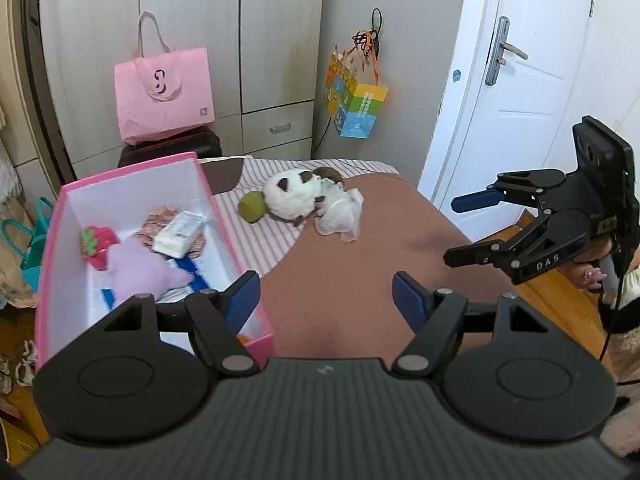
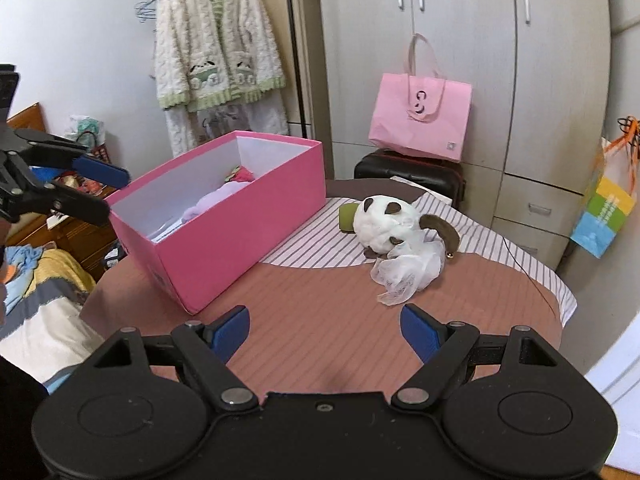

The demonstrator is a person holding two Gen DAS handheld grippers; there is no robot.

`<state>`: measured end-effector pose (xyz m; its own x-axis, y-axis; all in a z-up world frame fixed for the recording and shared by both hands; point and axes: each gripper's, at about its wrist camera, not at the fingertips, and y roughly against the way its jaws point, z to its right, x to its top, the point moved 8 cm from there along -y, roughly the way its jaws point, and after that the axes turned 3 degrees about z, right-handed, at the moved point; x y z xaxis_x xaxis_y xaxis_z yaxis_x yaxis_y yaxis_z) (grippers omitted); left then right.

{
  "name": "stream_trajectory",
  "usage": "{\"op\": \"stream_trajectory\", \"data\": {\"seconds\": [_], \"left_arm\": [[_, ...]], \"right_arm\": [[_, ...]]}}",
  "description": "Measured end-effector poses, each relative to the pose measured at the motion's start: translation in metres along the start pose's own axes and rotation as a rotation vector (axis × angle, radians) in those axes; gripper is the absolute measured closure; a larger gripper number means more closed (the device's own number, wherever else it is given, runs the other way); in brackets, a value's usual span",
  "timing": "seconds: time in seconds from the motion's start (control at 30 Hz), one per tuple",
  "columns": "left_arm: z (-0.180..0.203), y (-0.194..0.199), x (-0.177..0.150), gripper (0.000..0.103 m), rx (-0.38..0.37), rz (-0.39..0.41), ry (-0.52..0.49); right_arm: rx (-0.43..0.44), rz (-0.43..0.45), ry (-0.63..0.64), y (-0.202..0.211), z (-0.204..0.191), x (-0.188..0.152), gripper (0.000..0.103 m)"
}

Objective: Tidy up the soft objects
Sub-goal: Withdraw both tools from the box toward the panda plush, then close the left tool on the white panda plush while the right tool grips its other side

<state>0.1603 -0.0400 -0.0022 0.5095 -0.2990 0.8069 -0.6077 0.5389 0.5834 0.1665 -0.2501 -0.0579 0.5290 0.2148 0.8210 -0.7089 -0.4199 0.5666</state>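
White panda plush (image 2: 384, 222) lies well ahead of the right hand-held gripper (image 2: 325, 330), jaws spread and empty

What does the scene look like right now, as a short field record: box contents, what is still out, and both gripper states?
container: open pink cardboard box on the bed
inside box: purple plush toy, red strawberry plush, white tissue pack
still out: white and brown panda plush beside crumpled white cloth, on the brown bedspread
left hand-held gripper: open, empty
right hand-held gripper: open, empty
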Motion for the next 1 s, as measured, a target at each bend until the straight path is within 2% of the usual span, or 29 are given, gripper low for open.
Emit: {"op": "stream_trajectory", "data": {"seconds": [0.1,0.23,0.43,0.73,0.8,1.0], "left_arm": [[0.008,-0.015,0.005,0.031,0.013,0.016,0.025],[0.019,-0.037,0.009,0.032,0.066,0.04,0.043],[0.024,-0.07,0.018,0.032,0.048,0.043,0.154],[0.007,-0.134,0.029,0.032,0.089,0.063,0.329],[0.003,-0.15,0.029,0.032,0.088,0.042,0.382],[-0.01,-0.191,0.035,0.033,0.126,0.069,0.457]], "right_arm": [[0.0,0.018,0.035,0.0,0.004,0.0,0.017],[-0.009,0.043,0.084,-0.007,0.012,0.001,0.017],[-0.033,0.076,0.142,-0.026,0.028,0.004,0.017],[0.041,0.079,0.112,-0.068,0.048,0.02,0.017],[0.042,0.058,0.115,-0.081,0.053,0.023,0.017],[0.015,0.076,0.173,-0.118,0.066,0.036,0.016]]}}
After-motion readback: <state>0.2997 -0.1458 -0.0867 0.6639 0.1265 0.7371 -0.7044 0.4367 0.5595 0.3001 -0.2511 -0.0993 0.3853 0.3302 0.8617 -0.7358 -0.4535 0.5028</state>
